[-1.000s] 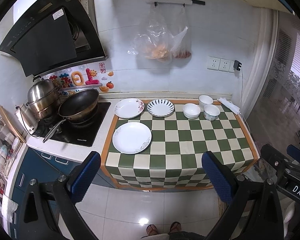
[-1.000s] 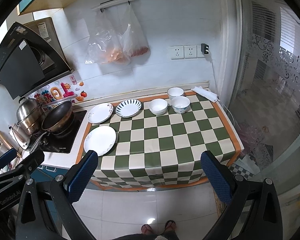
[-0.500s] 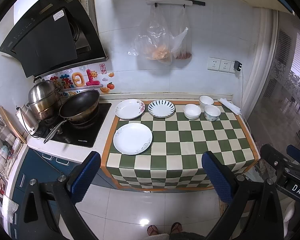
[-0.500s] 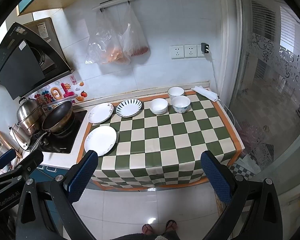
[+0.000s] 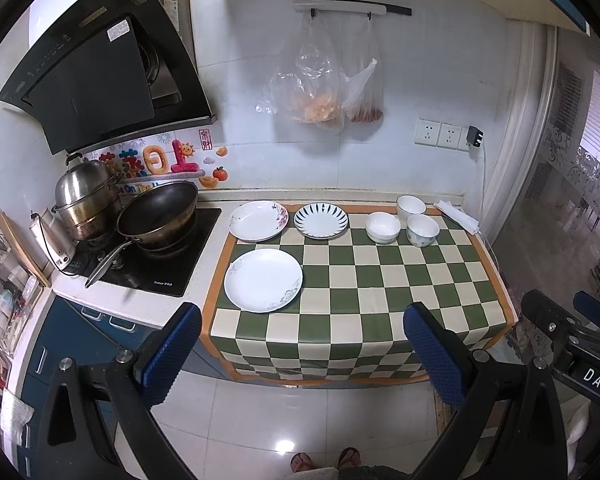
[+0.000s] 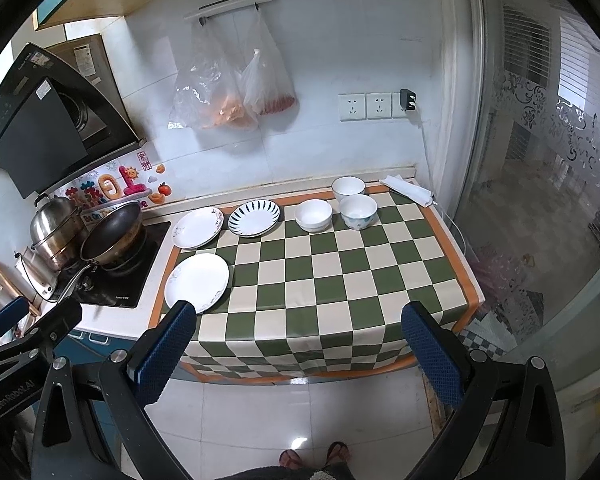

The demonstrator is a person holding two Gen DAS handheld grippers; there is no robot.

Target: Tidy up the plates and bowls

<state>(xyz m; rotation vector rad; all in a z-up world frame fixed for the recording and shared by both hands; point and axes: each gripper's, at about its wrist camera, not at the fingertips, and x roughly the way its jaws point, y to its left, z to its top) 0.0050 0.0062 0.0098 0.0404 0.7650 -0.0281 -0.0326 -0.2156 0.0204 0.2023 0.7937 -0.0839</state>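
Hovering well back from the counter, left gripper (image 5: 302, 354) and right gripper (image 6: 298, 354) both have jaws spread wide, nothing between them. Checkered cloth (image 5: 380, 280) carries all the dishes, far ahead of both grippers. White plate (image 5: 263, 280) lies nearest, at the cloth's front left. Behind it, floral plate (image 5: 259, 221) and striped plate (image 5: 321, 221) side by side. Three bowls (image 5: 383, 227) cluster at back right, close together. Wok (image 5: 158, 212) on the stove, left of the cloth.
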